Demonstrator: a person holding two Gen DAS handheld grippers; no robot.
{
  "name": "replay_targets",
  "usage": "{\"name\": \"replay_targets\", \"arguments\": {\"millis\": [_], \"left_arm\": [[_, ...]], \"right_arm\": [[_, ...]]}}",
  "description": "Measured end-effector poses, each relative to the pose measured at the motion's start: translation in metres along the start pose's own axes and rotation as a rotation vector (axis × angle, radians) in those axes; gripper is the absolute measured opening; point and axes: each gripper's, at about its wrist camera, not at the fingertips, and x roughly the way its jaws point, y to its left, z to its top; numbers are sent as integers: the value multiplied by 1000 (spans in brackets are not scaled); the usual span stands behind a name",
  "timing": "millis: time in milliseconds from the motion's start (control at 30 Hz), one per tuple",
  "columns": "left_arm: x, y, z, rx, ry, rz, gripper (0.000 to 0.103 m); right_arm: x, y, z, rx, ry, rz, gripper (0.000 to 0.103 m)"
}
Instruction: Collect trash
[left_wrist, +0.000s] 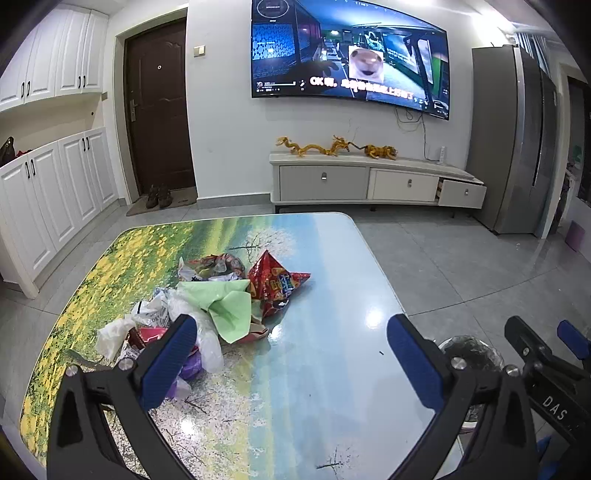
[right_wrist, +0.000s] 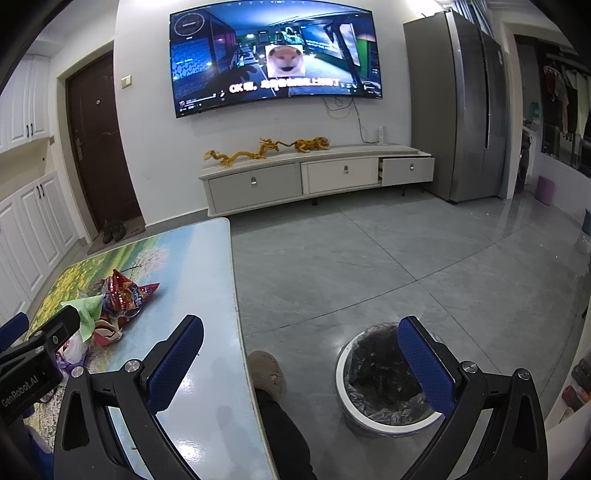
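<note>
A glossy table (left_wrist: 325, 369) printed with a landscape of yellow flowers, blossom trees and pale blue water stands in a living room with a grey tiled floor (right_wrist: 369, 258). On the table, toward its flowered side, lies a heap of trash (left_wrist: 207, 306): a red snack bag (left_wrist: 277, 286), a crumpled green paper (left_wrist: 229, 306), white and clear plastic bags and a purple scrap.

The left gripper (left_wrist: 291, 354) hangs over the table just beside the heap, its blue-padded fingers spread wide and holding nothing; one finger overlaps the heap's near edge. The right gripper (right_wrist: 303, 362) is also spread wide and empty, straddling the table's edge, with one finger over the table and the other over a round white trash bin (right_wrist: 343, 373) lined with a dark bag, standing on the floor beside the table.

Between table and bin shows a person's dark trouser leg and beige slipper (right_wrist: 267, 373).

Beyond the table, a lit television (left_wrist: 347, 55) hangs above a low white cabinet (left_wrist: 369, 181). A dark door (left_wrist: 159, 110) and a grey refrigerator (left_wrist: 513, 140) flank them.
</note>
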Motion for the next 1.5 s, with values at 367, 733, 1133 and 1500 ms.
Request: {"name": "replay_targets", "arguments": {"millis": [367,733,1133,1500], "left_arm": [[5,-10,-2,63,-41,-48,103],[41,-17,-6,99,28,-79,103],[80,-14,-14,91,99,-111,103],[49,53,-12,42,58,-100,103]], "right_arm": [[3,-4,-6,5,-15,-60,103],[24,-1,-10,-30,18,-80,103],[61,6,-13,-29,84,-53,103],[69,56,-6,-91,134,153,101]]}}
